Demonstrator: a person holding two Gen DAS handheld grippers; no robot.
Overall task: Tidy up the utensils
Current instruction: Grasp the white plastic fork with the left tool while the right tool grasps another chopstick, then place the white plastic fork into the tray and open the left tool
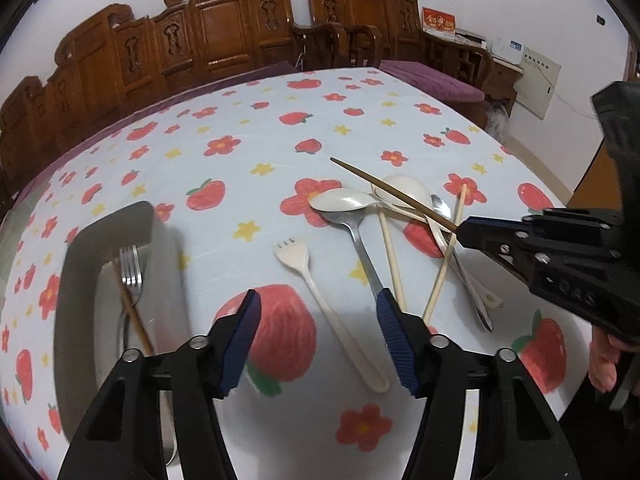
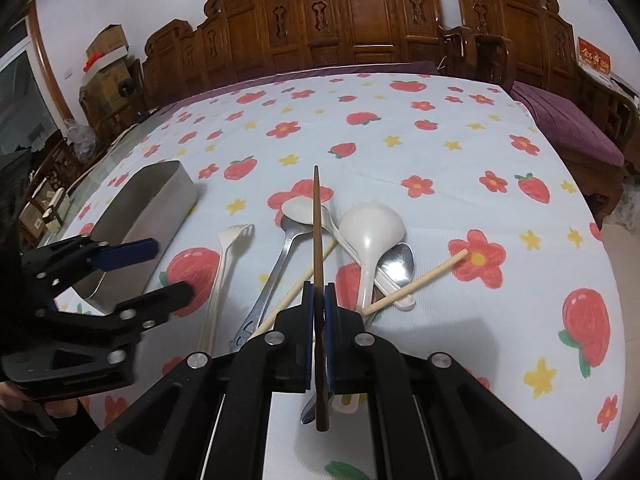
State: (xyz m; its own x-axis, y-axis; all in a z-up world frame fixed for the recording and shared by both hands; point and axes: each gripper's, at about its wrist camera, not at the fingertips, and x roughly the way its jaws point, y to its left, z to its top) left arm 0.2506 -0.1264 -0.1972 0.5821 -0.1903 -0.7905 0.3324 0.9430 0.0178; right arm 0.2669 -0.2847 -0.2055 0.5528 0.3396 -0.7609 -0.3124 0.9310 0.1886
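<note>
Right claw (image 2: pixel 319 304) clamped, angled down; left claw (image 1: pixel 318 344) parted, empty, angled down

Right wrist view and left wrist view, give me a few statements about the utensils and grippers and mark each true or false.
1. The right gripper is shut on a dark brown chopstick. True.
2. The left gripper is holding the white plastic fork. False: it is open, with the fork lying on the tablecloth between its fingers.
3. The metal tray already holds a metal fork and a brown chopstick. True.
4. Every chopstick on the table is dark brown. False: two pale wooden chopsticks lie among the spoons.
5. The large white spoon lies inside the tray. False: it lies on the tablecloth in the pile.
</note>
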